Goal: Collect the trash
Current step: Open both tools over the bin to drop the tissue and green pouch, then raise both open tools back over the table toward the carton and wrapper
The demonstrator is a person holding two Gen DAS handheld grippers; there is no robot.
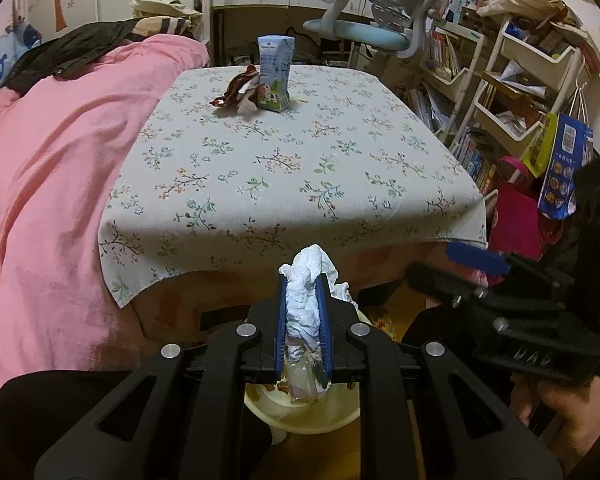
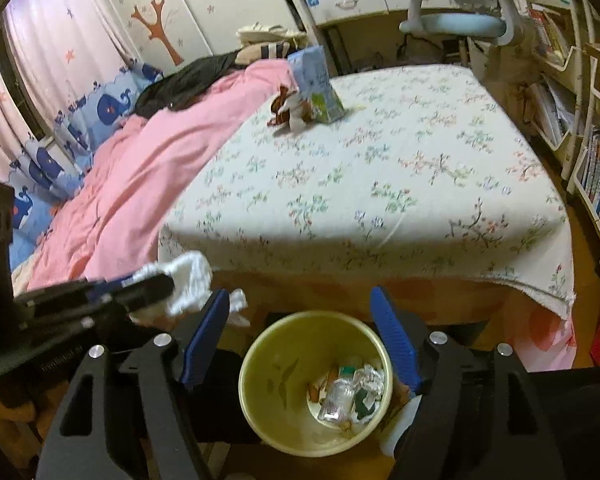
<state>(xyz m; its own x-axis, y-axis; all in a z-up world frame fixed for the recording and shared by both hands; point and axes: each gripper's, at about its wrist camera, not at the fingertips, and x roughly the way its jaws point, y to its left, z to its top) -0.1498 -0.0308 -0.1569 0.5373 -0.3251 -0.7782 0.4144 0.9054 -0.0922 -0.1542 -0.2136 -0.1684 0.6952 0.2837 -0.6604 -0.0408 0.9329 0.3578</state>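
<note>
My left gripper pinches a tissue; my right gripper is spread above the bin, carton at twelve o'clock.

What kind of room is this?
Most likely a child's bedroom: a pink quilt lies beside whale-print bedding, a desk chair stands at a desk, and shelves of books line the wall.

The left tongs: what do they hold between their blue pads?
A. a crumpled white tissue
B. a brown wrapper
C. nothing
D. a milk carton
A: the left tongs are shut on a crumpled white tissue, while the milk carton and the brown wrapper lie on the table.
</note>
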